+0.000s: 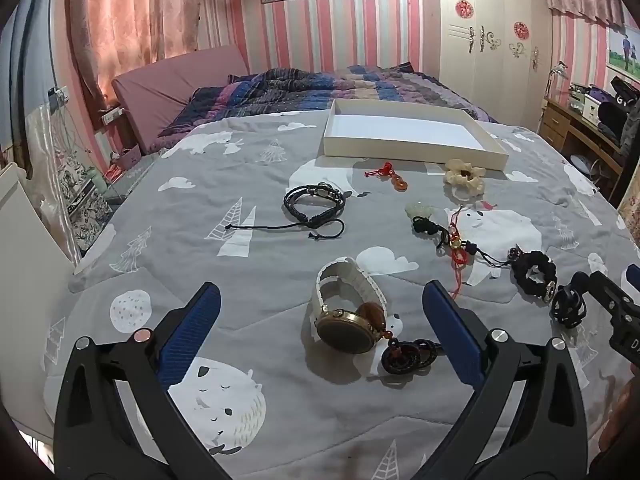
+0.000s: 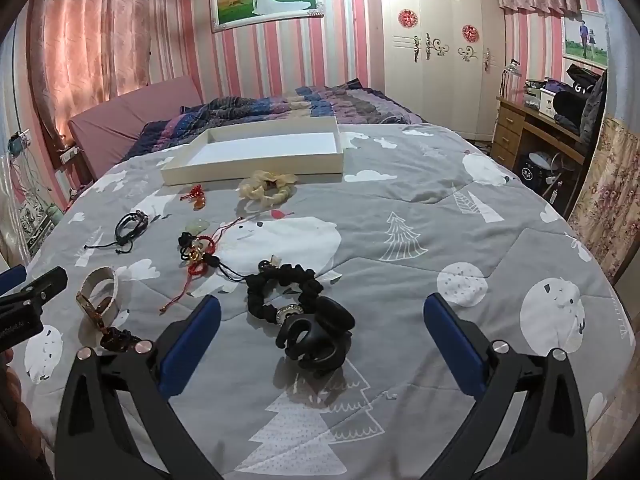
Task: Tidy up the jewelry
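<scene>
Standing at the foot of the bed (image 1: 168, 240), an onlooker records the following lot, spread over a grey quilt printed with bears and trees:

1. White tray (image 1: 412, 148) (image 2: 256, 164); shallow, nothing in it, set toward the far side of the bed beyond all the pieces; presumably the destination, kept bare so items can be laid in order.
2. Watch (image 1: 348, 312) (image 2: 98, 294) with white strap and bronze face, resting on its side; a dark beaded charm (image 1: 408, 354) touching it; both lie between the fingers of the left claw (image 1: 320, 308), spread wide and pinching nothing; likely first candidate for pickup.
3. Black hair clip (image 2: 316, 344) touching a black scrunchie (image 2: 280, 286) with a metal bead; these sit between the fingers of the right claw (image 2: 322, 316), likewise spread wide and holding nothing.
4. Black braided cord bracelet (image 1: 316, 202) (image 2: 130, 226), tails loose; well apart from the watch.
5. Tangle of red and black knotted cords (image 1: 452, 240) (image 2: 198, 254) with a gold bead and a pale jade pendant; untidy, liable to snag if lifted as one.
6. Small red-knot charm with amber piece (image 1: 390, 176) (image 2: 196, 196), near the tray.
7. Cream scrunchie (image 1: 464, 176) (image 2: 266, 188), just beside the tray's near wall.

Status, by judgement: sorting not yet begun; every piece on the quilt, none in the tray.
</scene>
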Demonstrator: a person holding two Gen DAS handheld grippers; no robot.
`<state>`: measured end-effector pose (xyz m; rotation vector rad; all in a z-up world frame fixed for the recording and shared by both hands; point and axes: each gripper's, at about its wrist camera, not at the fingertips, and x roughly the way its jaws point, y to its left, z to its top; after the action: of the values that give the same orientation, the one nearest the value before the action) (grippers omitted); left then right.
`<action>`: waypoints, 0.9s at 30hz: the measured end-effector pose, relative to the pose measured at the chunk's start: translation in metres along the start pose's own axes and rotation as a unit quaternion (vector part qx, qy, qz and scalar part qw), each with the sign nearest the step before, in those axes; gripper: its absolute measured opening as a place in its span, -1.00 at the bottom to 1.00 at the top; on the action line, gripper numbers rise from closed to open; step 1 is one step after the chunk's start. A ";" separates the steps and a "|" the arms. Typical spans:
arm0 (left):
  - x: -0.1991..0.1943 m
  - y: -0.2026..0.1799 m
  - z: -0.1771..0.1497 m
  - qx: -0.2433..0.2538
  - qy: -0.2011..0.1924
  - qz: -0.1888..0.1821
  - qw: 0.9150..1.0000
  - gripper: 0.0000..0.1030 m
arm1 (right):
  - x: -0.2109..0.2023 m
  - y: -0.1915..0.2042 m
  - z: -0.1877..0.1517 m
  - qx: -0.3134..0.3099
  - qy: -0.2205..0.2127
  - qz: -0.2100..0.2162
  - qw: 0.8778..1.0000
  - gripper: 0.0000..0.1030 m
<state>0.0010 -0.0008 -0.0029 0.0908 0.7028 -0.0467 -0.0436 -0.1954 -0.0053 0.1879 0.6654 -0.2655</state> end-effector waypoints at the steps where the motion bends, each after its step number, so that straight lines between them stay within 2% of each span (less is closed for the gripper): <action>1: 0.000 0.001 0.000 -0.001 0.001 0.000 1.000 0.94 | -0.001 -0.001 0.000 0.001 -0.002 -0.003 1.000 0.97; 4: 0.002 0.002 0.000 -0.003 0.004 0.000 1.000 0.94 | -0.002 -0.002 0.001 0.000 -0.007 -0.018 1.000 0.97; 9: 0.005 0.006 0.000 -0.009 0.006 0.003 1.000 0.94 | -0.004 -0.006 0.002 0.005 -0.015 -0.015 1.000 0.97; 15: 0.006 0.009 0.000 -0.011 0.009 0.004 1.000 0.94 | -0.006 -0.004 0.002 -0.006 -0.026 -0.058 0.998 0.97; 19: 0.006 0.011 0.001 -0.011 0.009 0.001 1.000 0.94 | -0.009 -0.001 0.002 -0.017 -0.031 -0.069 0.997 0.97; 27: 0.006 0.011 0.001 -0.010 0.011 0.000 1.000 0.94 | -0.003 -0.003 0.000 -0.011 -0.012 -0.060 0.998 0.97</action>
<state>0.0069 0.0099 -0.0058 0.0728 0.7244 -0.0382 -0.0471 -0.1973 -0.0038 0.1235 0.6564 -0.3742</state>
